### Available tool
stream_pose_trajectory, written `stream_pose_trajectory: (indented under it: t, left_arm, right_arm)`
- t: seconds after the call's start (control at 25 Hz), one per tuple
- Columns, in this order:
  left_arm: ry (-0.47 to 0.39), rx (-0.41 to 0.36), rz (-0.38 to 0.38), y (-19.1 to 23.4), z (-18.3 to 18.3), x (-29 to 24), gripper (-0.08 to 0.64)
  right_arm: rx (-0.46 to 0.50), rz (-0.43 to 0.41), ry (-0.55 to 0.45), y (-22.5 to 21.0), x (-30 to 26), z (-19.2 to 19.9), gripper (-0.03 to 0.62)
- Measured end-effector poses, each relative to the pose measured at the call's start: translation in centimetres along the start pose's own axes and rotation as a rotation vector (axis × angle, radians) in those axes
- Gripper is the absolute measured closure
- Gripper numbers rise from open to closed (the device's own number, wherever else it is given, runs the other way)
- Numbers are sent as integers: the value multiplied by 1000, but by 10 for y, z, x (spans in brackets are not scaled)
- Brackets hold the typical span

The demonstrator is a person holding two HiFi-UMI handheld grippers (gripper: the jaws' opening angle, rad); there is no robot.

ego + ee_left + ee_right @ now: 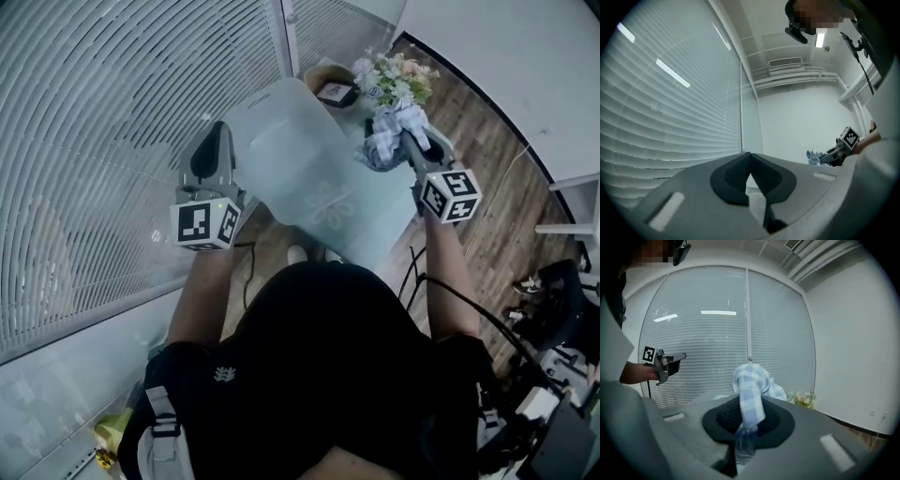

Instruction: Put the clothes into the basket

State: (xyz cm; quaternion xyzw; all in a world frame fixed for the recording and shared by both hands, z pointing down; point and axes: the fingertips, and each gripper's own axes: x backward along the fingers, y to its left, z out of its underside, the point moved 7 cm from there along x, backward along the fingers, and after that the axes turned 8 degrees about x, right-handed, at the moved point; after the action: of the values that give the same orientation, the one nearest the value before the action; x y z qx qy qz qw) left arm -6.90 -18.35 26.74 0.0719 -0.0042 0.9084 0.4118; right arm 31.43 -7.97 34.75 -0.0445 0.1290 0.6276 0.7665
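My right gripper [405, 138] is shut on a blue-and-white checked cloth [382, 145] and holds it up in the air. In the right gripper view the cloth [751, 385] stands bunched between the jaws of that gripper [749, 405] and flops over their tips. My left gripper [220, 127] is raised at the left, its jaws together with nothing in them. In the left gripper view the pads of the left gripper [750, 154] meet at the tip. That view also has the right gripper [834, 153] and the cloth [813, 157] at the far right. Between both grippers lies a pale blue table top [309, 178].
A bunch of flowers [394, 80] and a small open box [335, 92] stand at the table's far end. Window blinds [94, 141] fill the left side. Wood floor [487, 187] runs along the right, with cables and dark equipment [553, 309] at the lower right.
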Motion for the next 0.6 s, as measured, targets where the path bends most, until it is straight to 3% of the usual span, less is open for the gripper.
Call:
stream_pose_trajectory:
  t: [0.6]
  left_arm:
    - [-11,-32,-124,37,-13,42,555]
  right_arm:
    - [33,-123,-44,35,-48,-28,542]
